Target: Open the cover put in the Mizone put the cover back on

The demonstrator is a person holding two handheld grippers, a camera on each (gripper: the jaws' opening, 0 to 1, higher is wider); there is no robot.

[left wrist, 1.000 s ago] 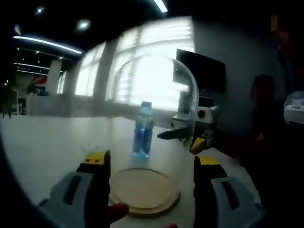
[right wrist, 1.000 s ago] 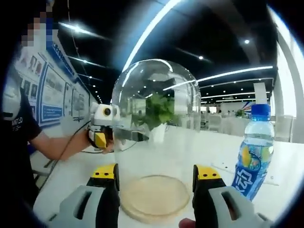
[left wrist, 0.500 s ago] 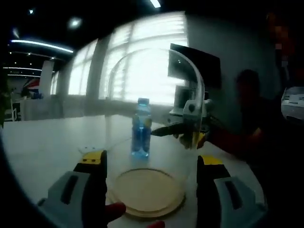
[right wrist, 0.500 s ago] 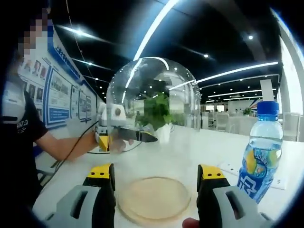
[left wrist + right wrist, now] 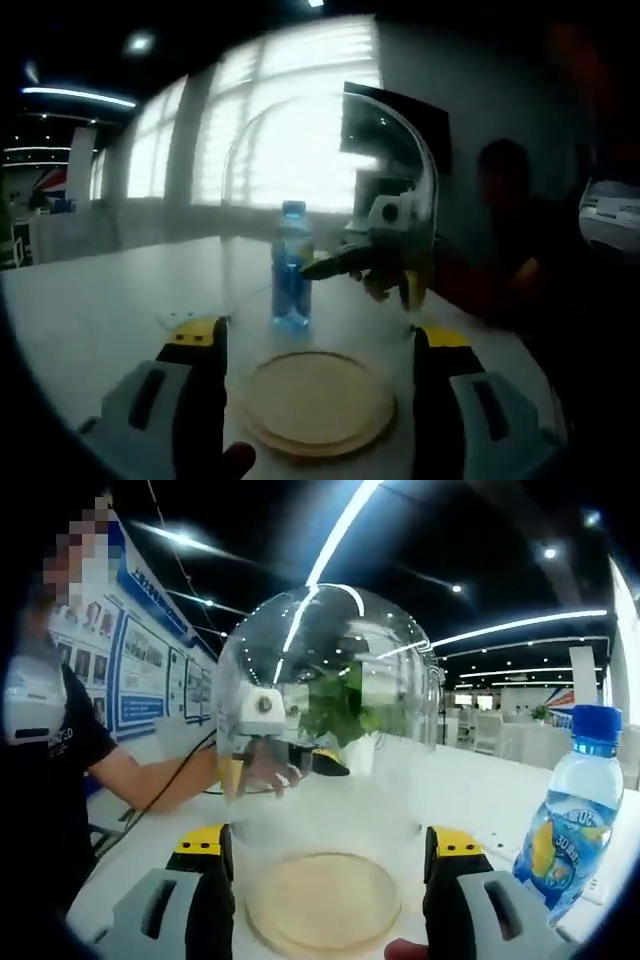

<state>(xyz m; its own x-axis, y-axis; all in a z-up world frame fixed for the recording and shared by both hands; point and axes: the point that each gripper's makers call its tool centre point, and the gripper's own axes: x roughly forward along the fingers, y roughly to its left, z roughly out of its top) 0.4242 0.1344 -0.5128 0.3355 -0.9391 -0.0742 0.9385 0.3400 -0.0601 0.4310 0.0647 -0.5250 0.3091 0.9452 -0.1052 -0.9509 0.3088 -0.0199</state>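
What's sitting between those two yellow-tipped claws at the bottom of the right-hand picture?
In the right gripper view, the clear glass dome cover stands between the right gripper jaws, above the round wooden base on the white table.

I am working in what looks like a big open office or showroom hall. Long strip lights (image 5: pixel 340 530) run across a dark ceiling, and blue-and-white display boards (image 5: pixel 140 670) line one wall. A tall bright window with blinds (image 5: pixel 270 130) fills another side, beside a dark flat screen (image 5: pixel 395 125). The wide white tabletop (image 5: pixel 90 310) stretches back toward distant desks and chairs (image 5: pixel 490 735).
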